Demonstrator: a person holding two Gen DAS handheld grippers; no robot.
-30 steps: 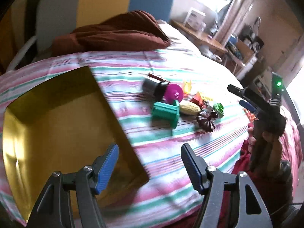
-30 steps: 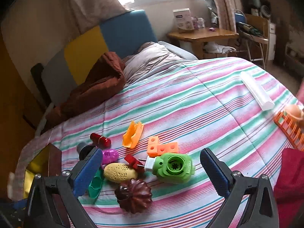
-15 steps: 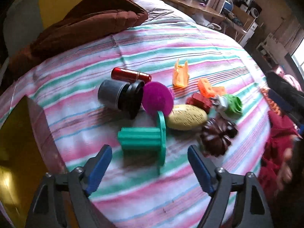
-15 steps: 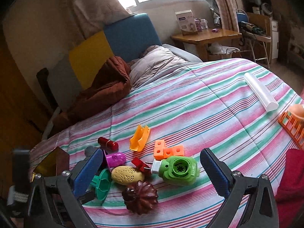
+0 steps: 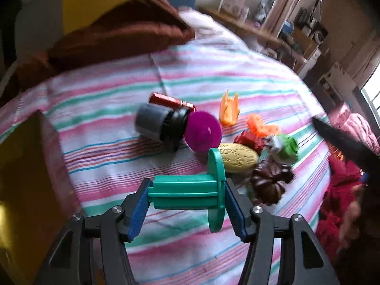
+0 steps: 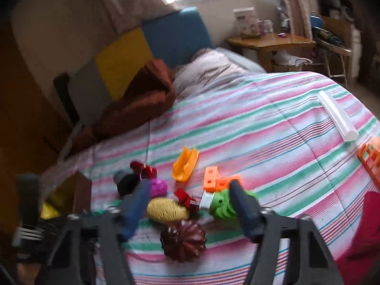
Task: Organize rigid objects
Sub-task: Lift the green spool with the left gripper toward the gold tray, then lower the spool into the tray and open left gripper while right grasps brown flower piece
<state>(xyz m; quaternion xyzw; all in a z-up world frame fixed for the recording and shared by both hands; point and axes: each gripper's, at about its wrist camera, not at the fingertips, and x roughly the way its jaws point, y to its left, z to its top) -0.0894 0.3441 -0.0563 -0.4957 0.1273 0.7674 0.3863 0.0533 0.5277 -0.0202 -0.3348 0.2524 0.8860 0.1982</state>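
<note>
Just been closing, the blue pads [image 5: 140, 209] of the left gripper [image 5: 187, 185], and now pinched onto the green spool [image 5: 182, 191] end to end: one pad on the plain end of the barrel, the other on the face of the wide flange. Lying sideways across the jaws, right at the near edge of the toy pile, on or barely above the striped bedspread [image 5: 106, 142]. Can't tell which, too blurry.

Looks like hard moulded plastic, so probably light and stiff, no squish to worry about. Smooth though, and ribbed along the barrel. Bit sketchy lengthwise, since flat ends can pivot between the pads and swing. Better across the barrel near the flange if it starts to slip. No need to squeeze hard.

Over on the right gripper [image 6: 189, 190]: also just been closing, but jaws well apart. Nothing clearly gripped; in the gap, a yellow textured oval [image 6: 166, 210], a small red piece [image 6: 184, 197] and a green round toy [image 6: 220, 205], that last one partly behind the right finger.

Further out: brown fluted mould [image 5: 270, 182] just right of the spool, purple disc [image 5: 203, 131] and grey-black cylinder [image 5: 159, 124] behind it. Gold box [image 5: 23, 178] at the left, presumably the drop-off.
</note>
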